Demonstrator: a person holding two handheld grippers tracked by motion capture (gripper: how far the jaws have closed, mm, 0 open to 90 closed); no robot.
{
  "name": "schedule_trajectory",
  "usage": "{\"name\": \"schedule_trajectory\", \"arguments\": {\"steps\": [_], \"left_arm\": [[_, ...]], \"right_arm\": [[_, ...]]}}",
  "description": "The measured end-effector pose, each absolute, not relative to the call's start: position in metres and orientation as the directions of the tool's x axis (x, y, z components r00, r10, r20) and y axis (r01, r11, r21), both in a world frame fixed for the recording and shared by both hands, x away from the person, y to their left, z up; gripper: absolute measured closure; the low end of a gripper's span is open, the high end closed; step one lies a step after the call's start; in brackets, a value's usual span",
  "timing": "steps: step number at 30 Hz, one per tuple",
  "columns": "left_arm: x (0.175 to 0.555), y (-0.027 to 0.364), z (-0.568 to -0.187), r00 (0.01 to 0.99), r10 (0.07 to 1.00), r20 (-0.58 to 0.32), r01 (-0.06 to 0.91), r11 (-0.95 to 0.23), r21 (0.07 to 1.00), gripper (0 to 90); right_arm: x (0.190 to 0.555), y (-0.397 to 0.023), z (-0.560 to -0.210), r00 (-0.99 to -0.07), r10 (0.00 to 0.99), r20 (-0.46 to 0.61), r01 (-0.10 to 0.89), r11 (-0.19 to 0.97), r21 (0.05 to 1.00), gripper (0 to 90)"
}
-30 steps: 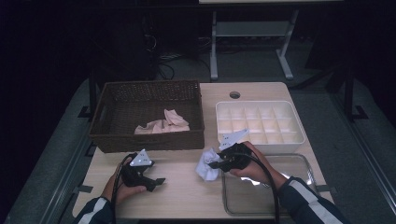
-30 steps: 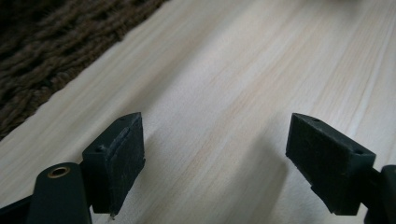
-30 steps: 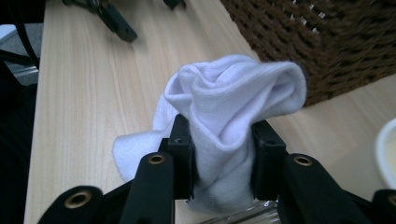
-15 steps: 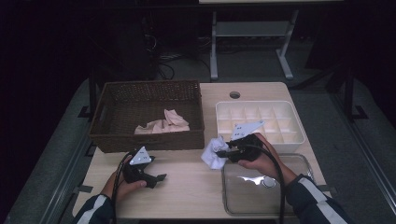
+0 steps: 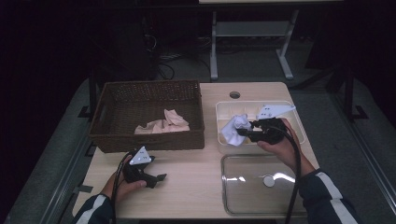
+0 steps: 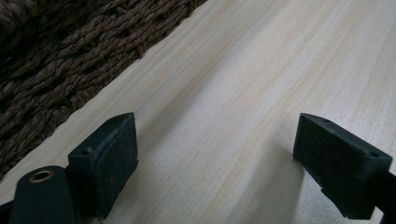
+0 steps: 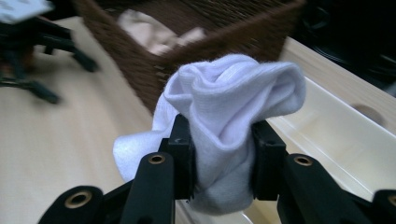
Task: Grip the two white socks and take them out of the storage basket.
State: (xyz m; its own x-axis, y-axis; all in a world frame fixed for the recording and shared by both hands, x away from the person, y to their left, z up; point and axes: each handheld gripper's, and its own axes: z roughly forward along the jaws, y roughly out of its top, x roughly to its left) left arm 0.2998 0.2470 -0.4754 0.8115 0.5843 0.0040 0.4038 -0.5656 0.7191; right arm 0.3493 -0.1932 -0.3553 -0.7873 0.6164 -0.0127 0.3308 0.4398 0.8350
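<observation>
This looks like a lab or test room set up for recording, not a home. A plain light-wood table [image 5: 205, 186] with a round cable hole [image 5: 235, 94] stands in a dark space over grey flooring [image 5: 56, 140]. Behind it loose cables [image 5: 173, 58] lie on the floor beside the white metal legs of another desk [image 5: 252, 42]. The props are staged neatly: a wicker basket [image 5: 147, 140], a white compartment tray [image 5: 219, 112] and a clear glass lid [image 5: 259, 184].

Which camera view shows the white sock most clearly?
The right gripper view: the white sock is large there, bunched between the right gripper. The high view shows it small over the compartment tray. The left gripper view shows table.
</observation>
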Motion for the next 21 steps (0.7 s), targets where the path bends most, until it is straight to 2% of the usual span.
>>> {"name": "schedule_trajectory", "arguments": {"steps": [9,12,21], "left_arm": [[0.3,0.246,-0.476,0.809,0.588,-0.003,0.408,-0.558,0.723,12.6],[0.3,0.246,-0.476,0.81,0.587,0.0,0.407,-0.561,0.721,12.6],[0.3,0.246,-0.476,0.81,0.587,0.002,0.406,-0.563,0.72,12.6]], "right_arm": [[0.365,-0.208,-0.372,-0.716,0.696,-0.054,0.405,0.477,0.78,66.5],[0.368,-0.208,-0.376,-0.716,0.697,-0.049,0.426,0.491,0.76,66.5],[0.374,-0.192,-0.38,-0.728,0.669,-0.148,0.437,0.619,0.652,66.5]]}}
